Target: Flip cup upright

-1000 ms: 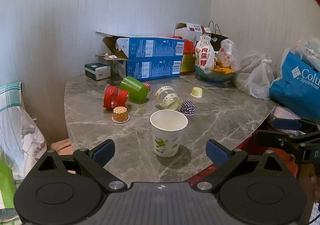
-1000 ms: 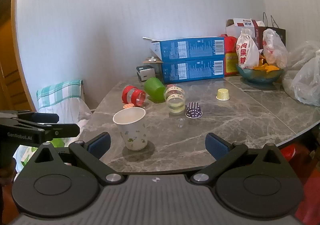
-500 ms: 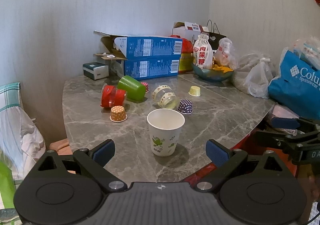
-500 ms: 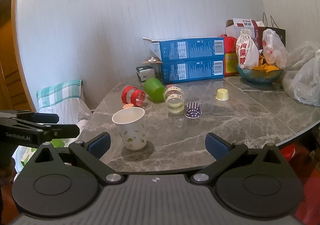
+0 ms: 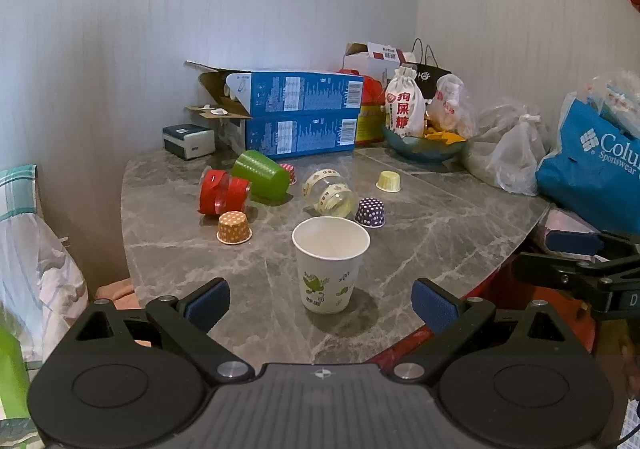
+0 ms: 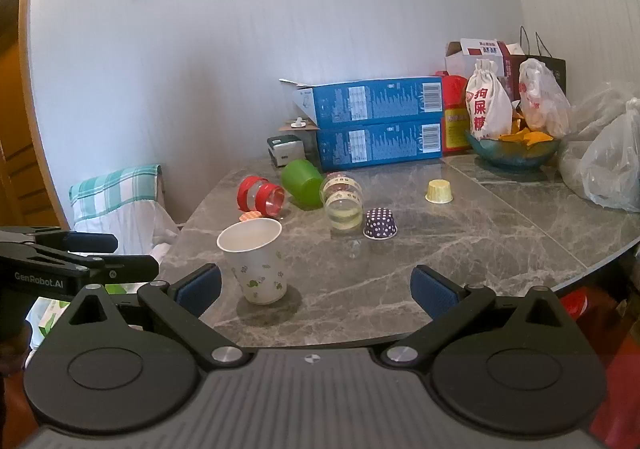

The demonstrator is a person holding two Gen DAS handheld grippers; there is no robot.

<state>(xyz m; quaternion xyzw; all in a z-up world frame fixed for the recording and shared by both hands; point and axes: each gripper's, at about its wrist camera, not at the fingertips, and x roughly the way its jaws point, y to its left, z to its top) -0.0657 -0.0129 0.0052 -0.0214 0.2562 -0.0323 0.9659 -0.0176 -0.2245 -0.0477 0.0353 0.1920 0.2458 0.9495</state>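
Presently, the paper cup (image 5: 330,264) stands upright near the front edge of the worktop (image 5: 440,233), mouth up, base down, long axis vertical. I judge the flip on this cup done, with nothing left but to draw back.

My left claw (image 5: 320,299) is released, its blue pads spread wide to either side of the cup and short of it, gripping nothing. My right claw (image 6: 316,285) is likewise released and empty; the cup (image 6: 256,261) sits towards its left pad, not touching.

Further back, several items lie on their sides: a green cup (image 5: 262,175), a red-banded jar (image 5: 222,195) and a clear jar (image 5: 330,195). Small paper cases rest mouth down: orange (image 5: 234,227), purple (image 5: 371,212), yellow (image 5: 389,181). If another cup is to be righted, I judge the green one nearest to hand; that calls for a reach past the paper cup without knocking it.
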